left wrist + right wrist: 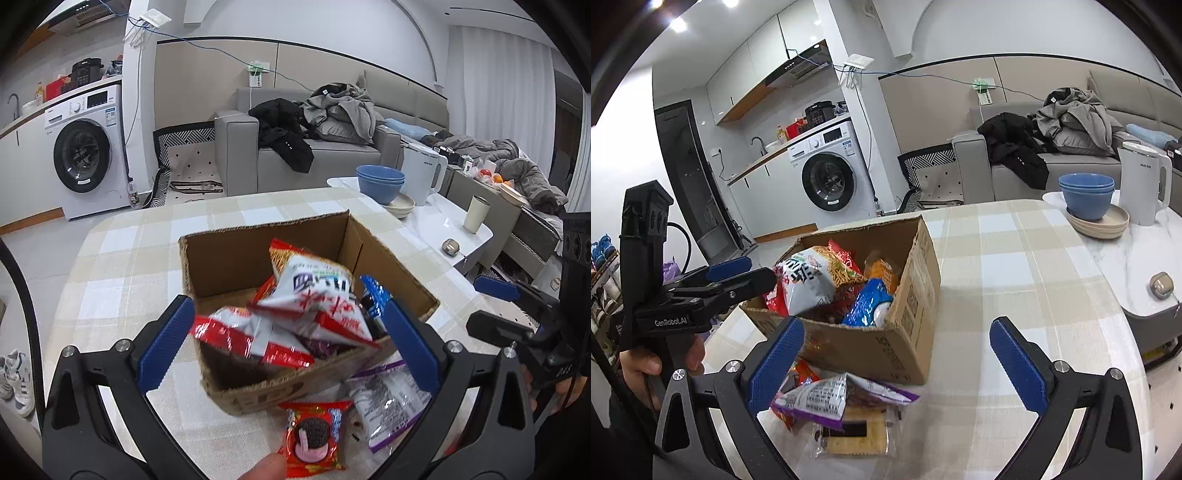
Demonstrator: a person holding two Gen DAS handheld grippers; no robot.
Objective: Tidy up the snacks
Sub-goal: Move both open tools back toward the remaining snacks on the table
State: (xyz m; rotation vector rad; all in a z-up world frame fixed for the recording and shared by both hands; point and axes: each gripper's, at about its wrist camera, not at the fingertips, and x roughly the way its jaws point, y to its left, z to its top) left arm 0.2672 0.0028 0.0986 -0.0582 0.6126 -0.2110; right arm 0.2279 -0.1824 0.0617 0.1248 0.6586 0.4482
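Observation:
An open cardboard box (229, 254) (916, 332) stands on the checked tablecloth and holds several snack packets, among them a white-and-red noodle packet (317, 291) (812, 277) and a blue packet (373, 295) (866, 302). My left gripper (284, 343) is open, its fingers astride the box's near side above the packets. My right gripper (897, 365) is open and empty, low beside the box. In front of the box lie a purple-and-clear packet (388, 402) (827, 398), a red cookie packet (314, 435) and a clear cracker packet (855, 435).
Stacked blue bowls (380, 181) (1086, 195) on plates, a white kettle (421, 173) (1141, 181), a cup (476, 214) and a small round object (1161, 284) sit on the adjoining marble table. A sofa with clothes and a washing machine stand behind.

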